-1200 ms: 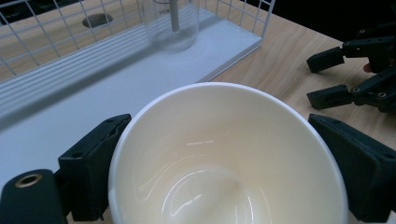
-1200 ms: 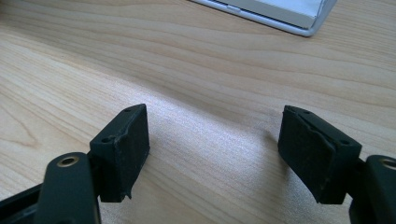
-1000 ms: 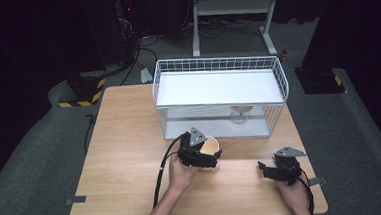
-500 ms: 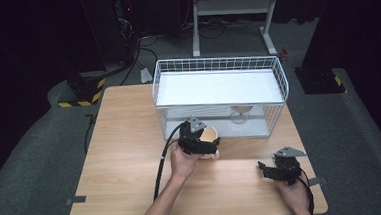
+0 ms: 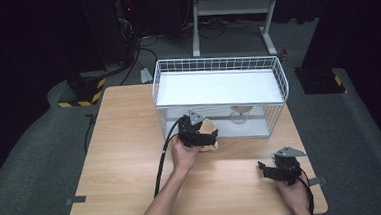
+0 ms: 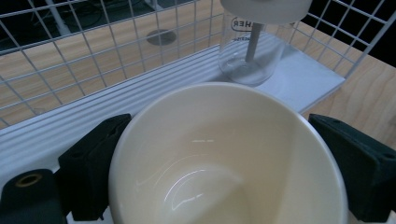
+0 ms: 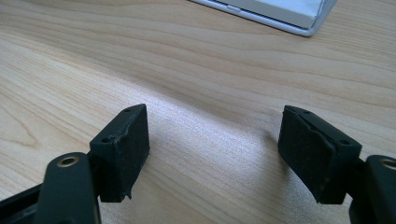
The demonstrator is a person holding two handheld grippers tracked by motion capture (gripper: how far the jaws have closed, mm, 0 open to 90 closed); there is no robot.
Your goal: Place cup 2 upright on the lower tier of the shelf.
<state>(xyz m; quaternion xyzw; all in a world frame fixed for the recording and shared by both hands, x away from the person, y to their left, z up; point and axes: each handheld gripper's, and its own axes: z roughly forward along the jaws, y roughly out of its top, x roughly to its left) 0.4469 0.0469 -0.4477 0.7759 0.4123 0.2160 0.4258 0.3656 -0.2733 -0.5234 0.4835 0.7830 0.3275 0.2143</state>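
A cream bowl (image 6: 224,154) is clamped between the pads of the left gripper (image 5: 198,133) (mouth toward the camera), held at the near side of the white wire basket (image 5: 218,65), left of centre. Inside the basket, a clear glass jar (image 6: 250,46) stands just beyond the bowl. The right gripper (image 7: 215,149) rests over the wooden table (image 5: 125,141) at the near right, jaws parted around nothing.

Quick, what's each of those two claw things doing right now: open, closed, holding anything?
Left gripper: jaws closed on the cream bowl, by the wire rack.
Right gripper: jaws open, holding nothing, low over the table.
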